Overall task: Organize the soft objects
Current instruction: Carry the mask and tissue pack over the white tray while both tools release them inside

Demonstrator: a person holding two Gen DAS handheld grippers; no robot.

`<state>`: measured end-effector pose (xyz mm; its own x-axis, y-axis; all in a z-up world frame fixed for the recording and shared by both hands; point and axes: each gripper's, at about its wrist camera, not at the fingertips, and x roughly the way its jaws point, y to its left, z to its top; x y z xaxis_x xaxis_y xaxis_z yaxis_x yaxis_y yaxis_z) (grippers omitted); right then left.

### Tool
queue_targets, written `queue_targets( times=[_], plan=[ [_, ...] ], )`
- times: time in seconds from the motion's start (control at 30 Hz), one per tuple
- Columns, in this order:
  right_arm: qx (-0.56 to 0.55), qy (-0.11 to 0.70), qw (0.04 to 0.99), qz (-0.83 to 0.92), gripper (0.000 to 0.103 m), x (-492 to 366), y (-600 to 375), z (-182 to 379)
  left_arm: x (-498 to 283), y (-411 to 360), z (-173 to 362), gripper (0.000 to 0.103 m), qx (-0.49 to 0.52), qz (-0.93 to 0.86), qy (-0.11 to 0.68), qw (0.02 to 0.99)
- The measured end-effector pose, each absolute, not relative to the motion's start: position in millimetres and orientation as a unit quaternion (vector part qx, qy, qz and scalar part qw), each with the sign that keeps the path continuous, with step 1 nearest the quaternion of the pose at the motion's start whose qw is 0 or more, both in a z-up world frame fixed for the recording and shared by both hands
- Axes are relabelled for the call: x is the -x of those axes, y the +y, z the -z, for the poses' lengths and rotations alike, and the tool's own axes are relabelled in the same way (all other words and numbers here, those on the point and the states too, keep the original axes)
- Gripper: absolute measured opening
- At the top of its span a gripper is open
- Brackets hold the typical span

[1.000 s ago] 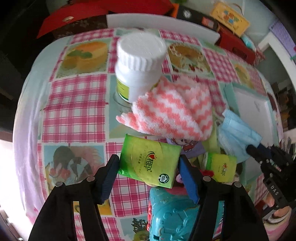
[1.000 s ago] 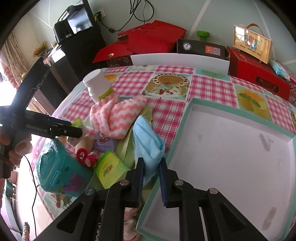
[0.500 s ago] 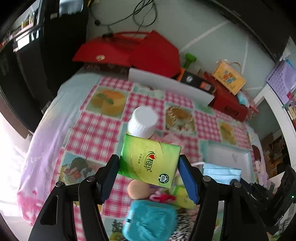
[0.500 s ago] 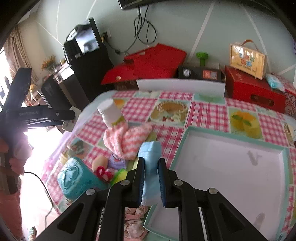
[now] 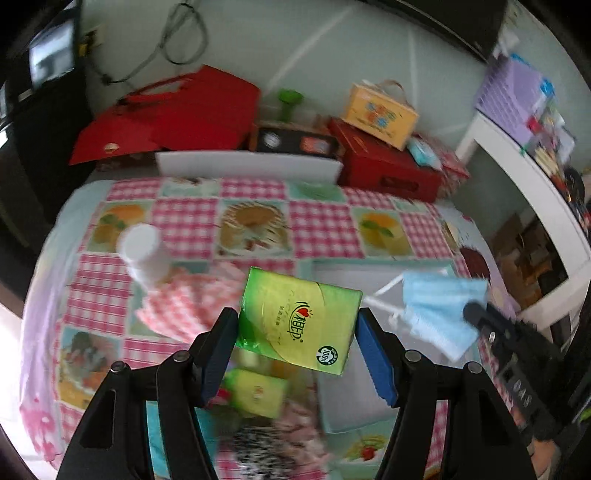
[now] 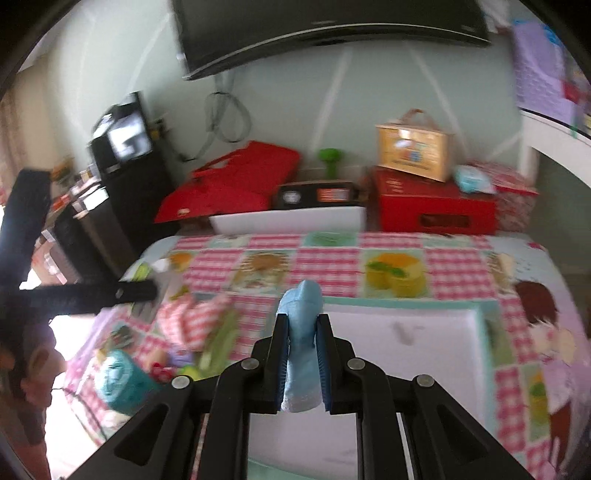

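Because both are soft and light, my left gripper (image 5: 295,328) clamps the tissue pack (image 5: 299,317) by its sides, my right gripper (image 6: 302,354) pinches the folded face mask (image 6: 301,343) mid-body.

This was a lived-in room of a home, not a lab or shop. The landmark was a table under a pink-checked cloth printed with cakes and cartoon children (image 6: 332,258). Behind the table, against a pale green wall, sat flat red cardboard gift boxes (image 6: 240,173), a yellow carry-handle gift box (image 6: 415,147) and a small green dumbbell (image 6: 328,158). Above the table a dark curved television (image 6: 332,33) hung on the wall, cables dangling below it. Left of the table stood black shelving with a small screen (image 6: 125,136). Right of the table was a white shelf (image 5: 524,177) holding lilac plastic baskets (image 5: 513,88).
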<state>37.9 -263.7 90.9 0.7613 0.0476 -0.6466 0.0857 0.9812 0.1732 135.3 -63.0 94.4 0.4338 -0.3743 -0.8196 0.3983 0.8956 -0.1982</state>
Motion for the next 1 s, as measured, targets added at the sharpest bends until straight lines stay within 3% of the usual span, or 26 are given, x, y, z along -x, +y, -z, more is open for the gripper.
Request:
queue_targets(
  times=[0.37,0.7,0.87,1.0],
  plan=[
    [-0.109,0.372,0.912,0.13,0.016,-21.8,-345.4,-64.1,-130.3,-151.0,-41.9,0.067,-0.061,0.221,0.515,0.826],
    [-0.112,0.388,0.905,0.133,0.016,-22.4,-347.7,-53.9,-134.2,-170.2,-18.7,0.068,-0.072,0.204,0.539,0.814],
    [-0.103,0.386,0.908,0.125,0.016,-23.6,-341.8,-57.1,-133.0,-166.8,-17.3,0.084,-0.07,0.196,0.532,0.821],
    [-0.102,0.392,0.905,0.127,0.016,-24.0,-341.8,-55.5,-134.5,-159.1,-19.6,0.087,-0.061,0.188,0.527,0.827]
  ],
)
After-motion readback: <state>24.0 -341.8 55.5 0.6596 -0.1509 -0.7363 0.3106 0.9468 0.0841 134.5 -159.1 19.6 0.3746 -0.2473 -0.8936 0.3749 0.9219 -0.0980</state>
